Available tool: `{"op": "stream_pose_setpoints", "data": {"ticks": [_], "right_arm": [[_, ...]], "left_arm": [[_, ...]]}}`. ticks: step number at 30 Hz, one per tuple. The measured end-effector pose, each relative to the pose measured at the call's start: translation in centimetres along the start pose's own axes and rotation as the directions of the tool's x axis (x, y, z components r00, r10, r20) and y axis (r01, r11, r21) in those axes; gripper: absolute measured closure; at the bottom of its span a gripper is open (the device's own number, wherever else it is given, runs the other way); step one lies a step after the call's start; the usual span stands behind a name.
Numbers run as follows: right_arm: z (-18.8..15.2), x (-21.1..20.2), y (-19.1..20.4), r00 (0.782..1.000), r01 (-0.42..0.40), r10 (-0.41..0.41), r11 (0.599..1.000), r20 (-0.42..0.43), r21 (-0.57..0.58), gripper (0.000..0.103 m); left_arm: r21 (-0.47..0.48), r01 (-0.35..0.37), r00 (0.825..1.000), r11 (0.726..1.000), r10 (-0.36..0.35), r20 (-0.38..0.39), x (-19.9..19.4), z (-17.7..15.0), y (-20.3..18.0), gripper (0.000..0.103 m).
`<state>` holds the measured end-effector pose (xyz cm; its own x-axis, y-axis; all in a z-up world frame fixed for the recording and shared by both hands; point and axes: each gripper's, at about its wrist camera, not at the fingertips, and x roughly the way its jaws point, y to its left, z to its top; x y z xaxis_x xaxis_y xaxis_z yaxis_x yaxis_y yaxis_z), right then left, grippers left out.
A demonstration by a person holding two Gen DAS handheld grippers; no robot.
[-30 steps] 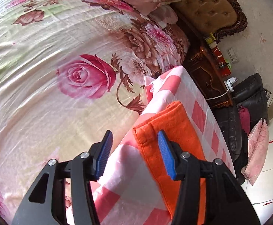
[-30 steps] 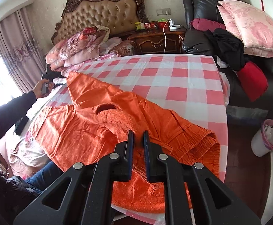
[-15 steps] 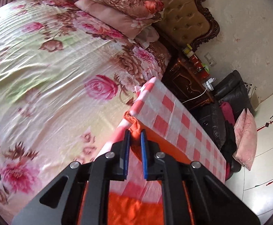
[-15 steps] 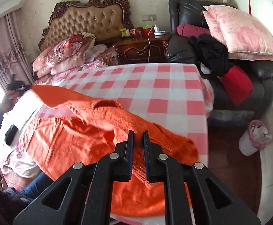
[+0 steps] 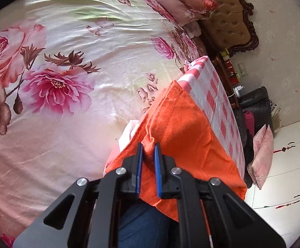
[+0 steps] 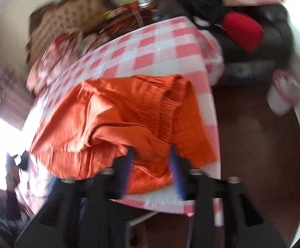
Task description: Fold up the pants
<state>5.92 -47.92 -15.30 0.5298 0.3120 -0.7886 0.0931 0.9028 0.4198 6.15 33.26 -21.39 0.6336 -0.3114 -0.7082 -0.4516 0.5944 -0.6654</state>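
Orange pants (image 6: 117, 124) lie bunched over the near part of a table with a pink and white checked cloth (image 6: 154, 47). In the left wrist view my left gripper (image 5: 149, 150) is shut on a fold of the orange pants (image 5: 183, 136), holding a leg end off the table's left edge. In the blurred right wrist view my right gripper (image 6: 151, 153) has its jaws opening; they stand wide over the near edge of the pants, and the blue pads do not press on the cloth.
A bed with a floral sheet (image 5: 67, 72) and pillows lies left of the table. A dark sofa (image 6: 259, 41) with a red cushion and a white bin (image 6: 284, 95) stand to the right. A person's jeans-clad leg (image 5: 141, 225) is below the left gripper.
My left gripper closed on the pants leg and carried it back along the table's edge. My right gripper let go of the pants, opened, rolled and dropped lower.
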Motion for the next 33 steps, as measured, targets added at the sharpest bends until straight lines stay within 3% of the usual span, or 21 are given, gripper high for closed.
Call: {"op": "stream_pose_setpoints", "data": {"ticks": [3, 6, 9, 15, 18, 22, 23, 24, 26, 29, 33], "right_arm": [[-1.4, -1.3, -1.4, 0.999, -0.021, 0.014, 0.983, 0.036, 0.181, 0.035], [-3.2, -2.2, -2.6, 0.987, -0.152, 0.124, 0.921, 0.101, 0.358, 0.035], [-4.6, -1.0, -2.6, 0.967, -0.253, 0.221, 0.832, 0.125, 0.493, 0.035], [-3.7, 2.5, -1.3, 0.939, -0.331, 0.309, 0.702, 0.149, 0.631, 0.034], [-3.0, 3.7, -1.4, 0.939, -0.33, 0.304, 0.657, 0.162, 0.678, 0.034], [-2.7, 4.6, -2.5, 0.931, -0.346, 0.304, 0.567, 0.201, 0.747, 0.038], [-2.5, 4.6, -2.5, 0.934, -0.342, 0.297, 0.571, 0.2, 0.746, 0.066], [-2.1, 4.6, -2.4, 0.942, -0.32, 0.283, 0.588, 0.182, 0.742, 0.084], [-1.4, 4.5, -2.6, 0.95, -0.293, 0.268, 0.599, 0.159, 0.745, 0.086], [2.1, 2.8, -1.9, 0.975, -0.221, 0.175, 0.692, 0.138, 0.687, 0.087], [11.3, 1.3, 0.3, 0.985, -0.167, 0.109, 0.801, 0.135, 0.574, 0.088]], "left_arm": [[-0.007, 0.014, 1.0, 1.0, -0.015, -0.007, 0.5, 0.0, 0.4, 0.092], [-0.001, 0.025, 1.0, 1.0, -0.025, -0.009, 0.8, 0.2, 0.4, 0.092], [0.008, 0.035, 0.999, 0.999, -0.035, -0.011, 1.0, 0.4, 0.3, 0.092], [0.017, 0.048, 0.999, 0.999, -0.048, -0.013, 1.1, 0.6, -0.1, 0.092], [0.016, 0.048, 0.999, 0.999, -0.048, -0.013, 1.1, 0.5, -0.1, 0.092], [0.022, 0.049, 0.999, 0.999, -0.049, -0.013, 1.0, 0.6, -0.1, 0.092], [0.026, 0.051, 0.999, 0.998, -0.051, -0.013, 1.0, 0.7, -0.3, 0.092], [0.029, 0.054, 0.998, 0.998, -0.054, -0.013, 0.8, 0.8, -0.4, 0.092], [0.021, 0.07, 0.997, 0.997, -0.07, -0.013, 0.5, 1.6, -0.8, 0.092], [0.001, 0.088, 0.996, 0.996, -0.088, -0.023, 0.3, 4.4, -2.8, 0.093], [0.015, 0.125, 0.992, 0.992, -0.125, -0.036, 0.3, 9.6, -8.8, 0.093]]}}
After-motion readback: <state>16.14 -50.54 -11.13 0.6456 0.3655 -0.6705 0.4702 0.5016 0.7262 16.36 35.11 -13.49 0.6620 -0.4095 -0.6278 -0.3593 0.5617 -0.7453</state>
